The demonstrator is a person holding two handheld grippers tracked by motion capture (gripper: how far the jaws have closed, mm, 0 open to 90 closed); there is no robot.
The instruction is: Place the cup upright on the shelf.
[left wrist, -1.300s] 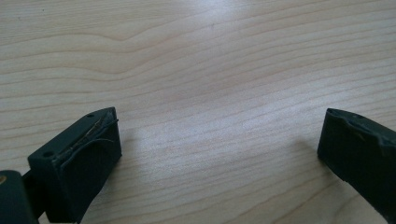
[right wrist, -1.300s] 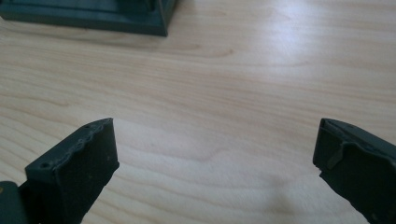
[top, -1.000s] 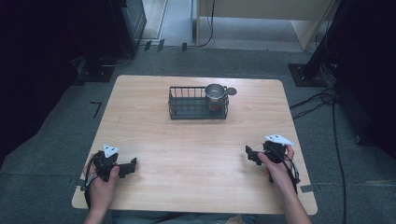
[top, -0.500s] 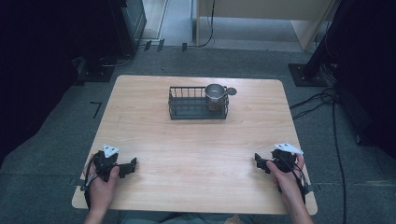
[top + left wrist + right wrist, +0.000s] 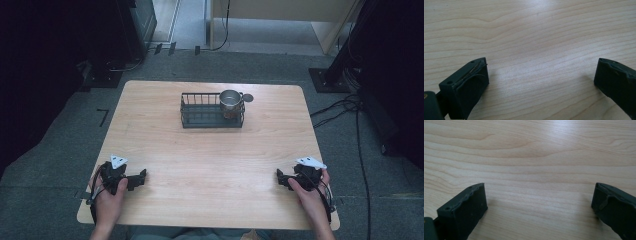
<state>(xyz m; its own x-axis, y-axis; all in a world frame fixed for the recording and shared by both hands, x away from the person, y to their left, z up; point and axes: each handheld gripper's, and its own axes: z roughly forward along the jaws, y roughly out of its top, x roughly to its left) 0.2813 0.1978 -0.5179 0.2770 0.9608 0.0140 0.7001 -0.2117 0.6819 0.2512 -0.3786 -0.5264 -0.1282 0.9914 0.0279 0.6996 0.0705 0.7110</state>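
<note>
A black wire basket stands on the wooden table, close to its far edge and about midway between the left and right edges. It is a low rectangular rack with thin upright bars, its long sides running parallel to the far edge. In its right end sits a shiny metal cup, upright with the open mouth facing up. A small round piece juts from the cup past the basket's right side; what it is cannot be made out.
</note>
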